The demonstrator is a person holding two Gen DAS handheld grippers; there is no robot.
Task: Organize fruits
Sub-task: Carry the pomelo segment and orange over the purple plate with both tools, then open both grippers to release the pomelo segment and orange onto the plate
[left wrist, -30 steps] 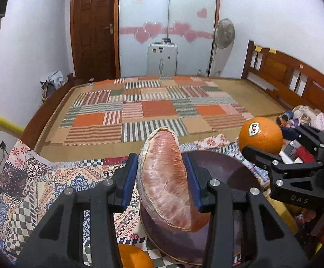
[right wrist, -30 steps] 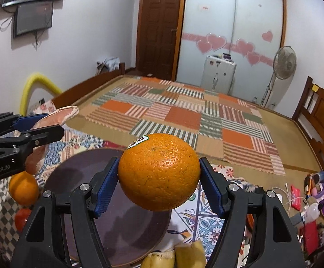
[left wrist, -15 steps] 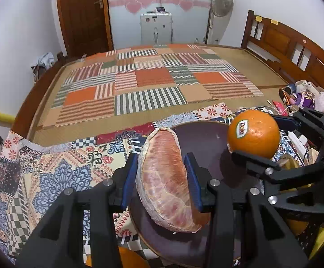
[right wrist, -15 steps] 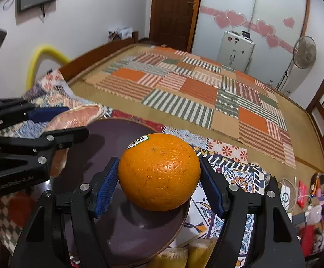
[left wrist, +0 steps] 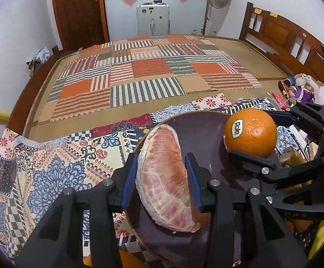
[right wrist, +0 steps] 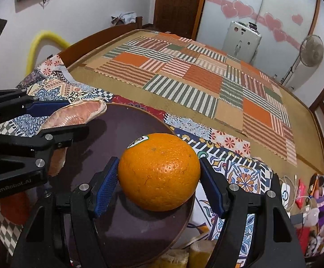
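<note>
My left gripper point(left wrist: 160, 178) is shut on a peeled pink pomelo wedge point(left wrist: 165, 178) and holds it over the left part of a dark brown round plate point(left wrist: 197, 125). My right gripper point(right wrist: 159, 176) is shut on a Dole-stickered orange point(right wrist: 159, 172), held low over the plate's point(right wrist: 126, 227) right part. Whether the orange touches the plate I cannot tell. In the right wrist view the left gripper point(right wrist: 57, 118) with the wedge point(right wrist: 81, 114) is at the left. In the left wrist view the right gripper point(left wrist: 254, 134) with the orange point(left wrist: 251, 132) is at the right.
The plate sits on a patterned cloth point(left wrist: 57, 169) at the foot of a bed with a patchwork mat point(left wrist: 148, 76). Another orange point(left wrist: 126, 260) lies by the plate's near edge. Bananas point(right wrist: 193, 254) lie at its right. Clutter and toys point(right wrist: 316, 194) fill the far right.
Both grippers have lowered and tilted down toward the plate, carrying the wedge and the orange. The orange is now over the plate's right side.
</note>
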